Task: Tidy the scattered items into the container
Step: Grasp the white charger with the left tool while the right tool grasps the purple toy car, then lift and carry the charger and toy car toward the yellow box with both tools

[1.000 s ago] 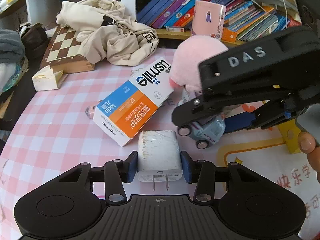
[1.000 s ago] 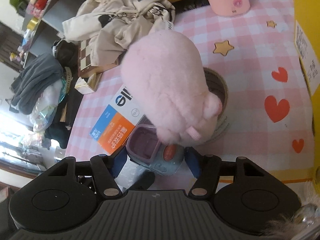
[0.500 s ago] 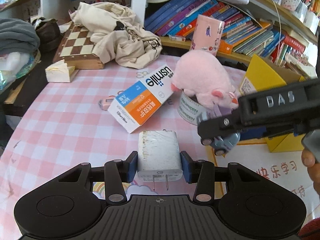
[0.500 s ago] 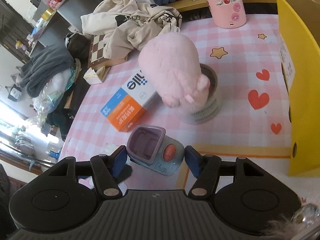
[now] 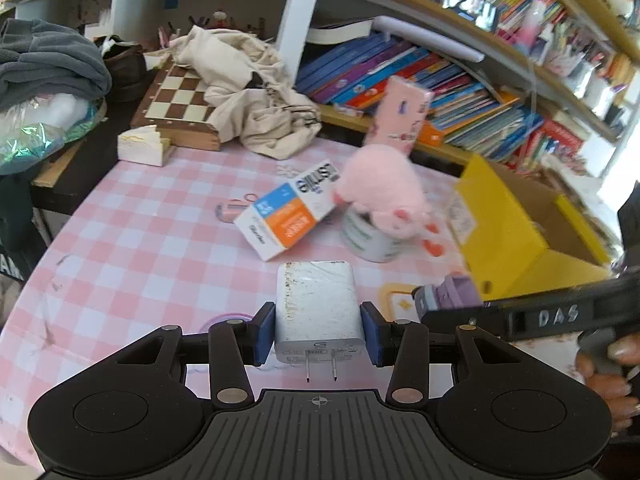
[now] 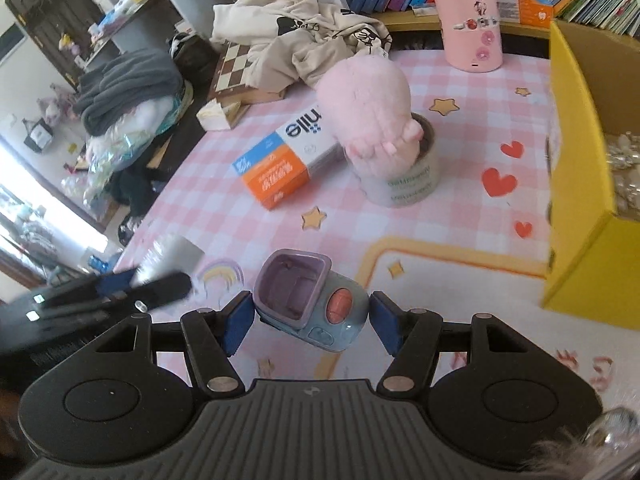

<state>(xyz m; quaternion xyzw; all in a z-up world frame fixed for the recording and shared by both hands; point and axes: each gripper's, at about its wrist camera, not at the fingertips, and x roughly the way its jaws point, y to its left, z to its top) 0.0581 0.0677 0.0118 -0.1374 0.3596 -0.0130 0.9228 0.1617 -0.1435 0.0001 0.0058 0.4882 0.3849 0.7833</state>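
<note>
My left gripper (image 5: 318,330) is shut on a white plug charger (image 5: 318,308), its two prongs facing the camera, above the pink checked tablecloth. My right gripper (image 6: 308,318) is shut on a blue and purple toy car (image 6: 310,300); that car (image 5: 448,296) shows too in the left wrist view. A yellow cardboard box (image 5: 516,232) stands open at the right, its yellow wall (image 6: 580,168) beside the right gripper. On the table lie an orange, blue and white carton (image 6: 284,160) and a pink plush toy (image 6: 368,112) resting on a white tape roll (image 6: 404,184).
At the back lie a beige garment (image 5: 248,92) on a chessboard (image 5: 176,100), a pink bottle (image 6: 470,12), and shelves of books (image 5: 440,80). Grey clothes (image 5: 48,60) pile up at the left. A hand (image 5: 608,376) grips the right tool.
Both grippers have risen and drawn back from the plush toy and carton, still holding the charger and the car. The yellow box has come into the left wrist view.
</note>
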